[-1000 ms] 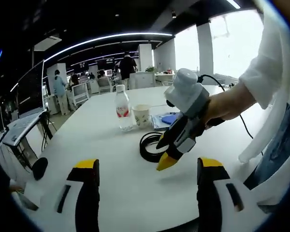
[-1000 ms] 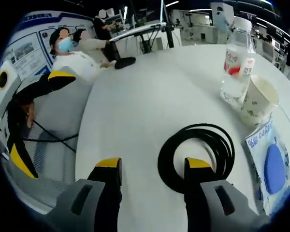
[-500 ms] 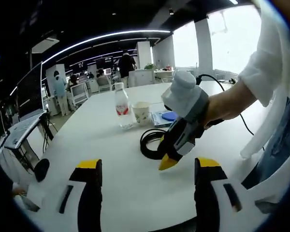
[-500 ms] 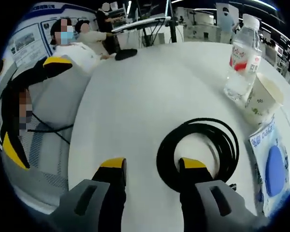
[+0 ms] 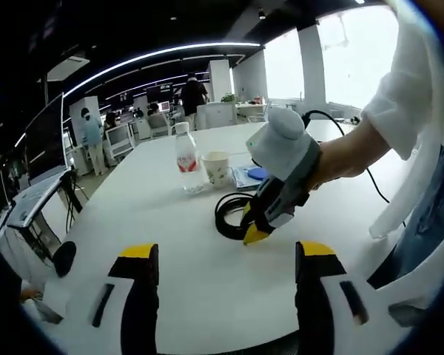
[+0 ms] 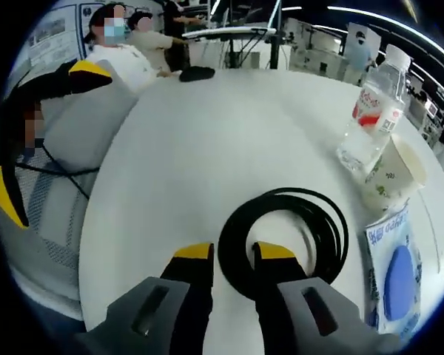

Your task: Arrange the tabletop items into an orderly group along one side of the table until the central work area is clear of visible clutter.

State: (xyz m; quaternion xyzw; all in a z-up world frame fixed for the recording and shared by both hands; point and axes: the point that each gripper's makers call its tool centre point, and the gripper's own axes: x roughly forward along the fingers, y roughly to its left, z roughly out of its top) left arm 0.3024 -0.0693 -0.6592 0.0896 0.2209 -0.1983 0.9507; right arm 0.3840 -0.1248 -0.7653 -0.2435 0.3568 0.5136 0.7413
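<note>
My right gripper [image 6: 232,252] pinches the near edge of the coiled black cable [image 6: 285,233] on the round white table [image 6: 207,140], my left gripper [image 5: 222,255] spread wide nearby.

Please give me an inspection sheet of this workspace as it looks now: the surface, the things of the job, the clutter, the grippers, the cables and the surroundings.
Surface: white table, mostly bare in the middle.
Job's things: coiled black cable lying flat; water bottle upright; paper cup upright beside the bottle; packet with a blue disc flat next to the cup.
Clutter: dark object at the far table edge, too small to identify.
Grippers: right gripper with jaws narrowed around the near edge of the coil, not yet clearly clamped; left gripper open above the bare table.
Cables: besides the coil, a black lead behind the right gripper.
Surroundings: office with desks, monitors and people.
</note>
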